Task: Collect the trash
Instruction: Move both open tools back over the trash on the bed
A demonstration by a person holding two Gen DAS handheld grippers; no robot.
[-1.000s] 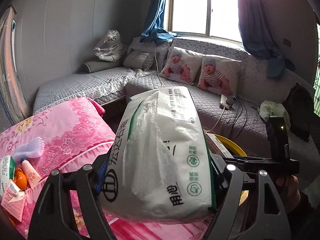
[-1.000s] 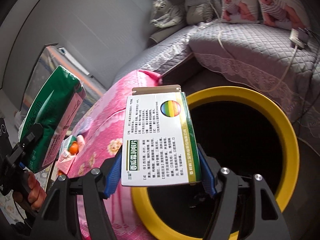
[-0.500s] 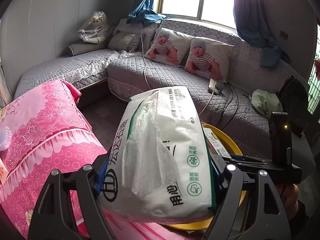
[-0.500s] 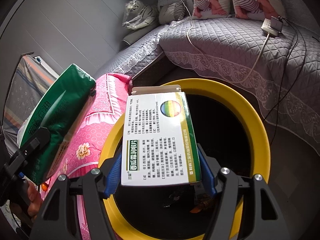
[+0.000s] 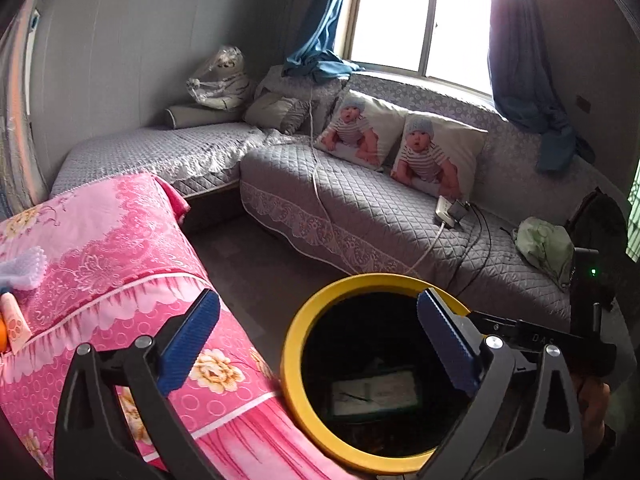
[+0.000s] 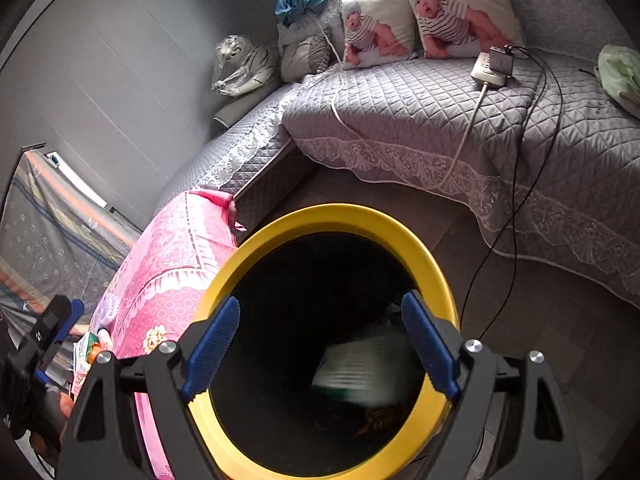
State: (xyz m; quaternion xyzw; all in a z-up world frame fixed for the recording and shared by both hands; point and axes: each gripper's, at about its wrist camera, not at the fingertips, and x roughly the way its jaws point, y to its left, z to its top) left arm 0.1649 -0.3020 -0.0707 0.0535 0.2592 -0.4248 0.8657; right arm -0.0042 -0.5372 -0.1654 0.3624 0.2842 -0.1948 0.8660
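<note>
A bin with a yellow rim (image 5: 291,364) (image 6: 340,216) stands on the floor beside the pink-covered table (image 5: 120,248). My left gripper (image 5: 318,340) hangs over its near side, its jaws opening wide with nothing between the blue pads. A white and green packet (image 5: 374,394) lies deep in the dark bin. My right gripper (image 6: 320,344) is right above the bin's mouth, jaws also opening and empty. Below it a blurred white and green item (image 6: 360,372) is inside the bin. More small trash (image 6: 90,354) lies on the table's edge, and a tube (image 5: 14,320) shows at the left.
A grey quilted corner sofa (image 5: 360,200) wraps the far side, with two printed pillows (image 5: 400,144). A power strip (image 6: 490,70) on it trails cables (image 6: 516,184) down to the floor by the bin. The left hand's device (image 6: 48,332) sits at the far left.
Both grippers have opened and let go. The tissue pack and the printed box have left the jaws and dropped into the bin. Both hands shifted over the bin's mouth.
</note>
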